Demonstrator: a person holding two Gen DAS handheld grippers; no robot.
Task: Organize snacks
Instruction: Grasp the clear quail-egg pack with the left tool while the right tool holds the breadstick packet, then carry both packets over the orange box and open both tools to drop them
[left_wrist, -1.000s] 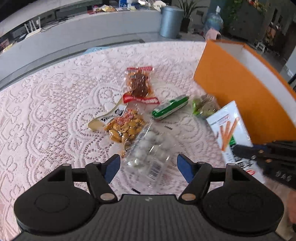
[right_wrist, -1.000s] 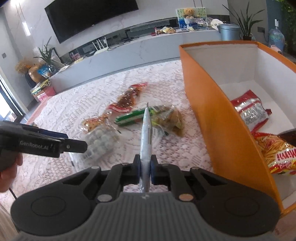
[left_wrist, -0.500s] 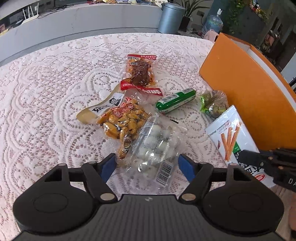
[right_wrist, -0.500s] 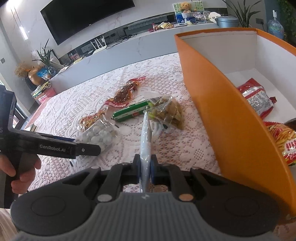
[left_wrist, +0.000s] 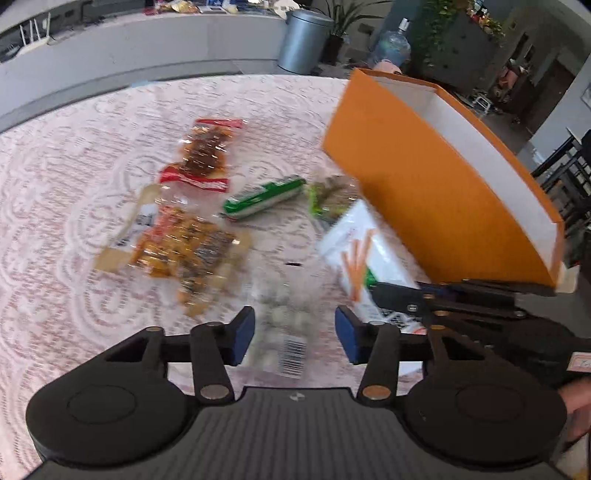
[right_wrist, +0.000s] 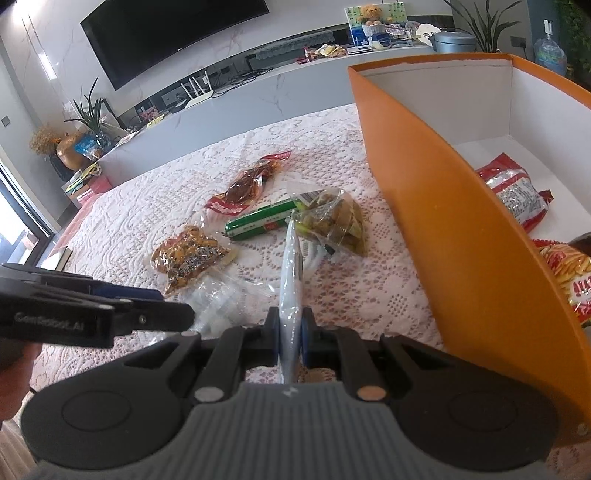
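My left gripper (left_wrist: 294, 334) straddles a clear bag of white balls (left_wrist: 286, 332) on the lace tablecloth. Its jaws are closing on the bag, and its pads do not visibly press it. The left wrist view is blurred. In the right wrist view the left gripper (right_wrist: 162, 310) hangs over that clear bag (right_wrist: 218, 299). My right gripper (right_wrist: 291, 332) is shut on a white stick-snack packet (right_wrist: 290, 280), seen edge-on. From the left wrist view that packet (left_wrist: 365, 251) lies flat beside the orange box (left_wrist: 424, 177), with the right gripper (left_wrist: 380, 291) on its near end.
On the cloth lie a green sausage (right_wrist: 262, 219), a red-brown meat packet (right_wrist: 247, 184), a yellow nut packet (right_wrist: 188, 258) and a bag of green pickles (right_wrist: 332, 221). The orange box (right_wrist: 443, 221) on the right holds a red packet (right_wrist: 513, 192) and a chips bag (right_wrist: 569, 273).
The left gripper's jaws have narrowed around the clear bag, and its view has swung and blurred. The right gripper stays shut on the white packet.
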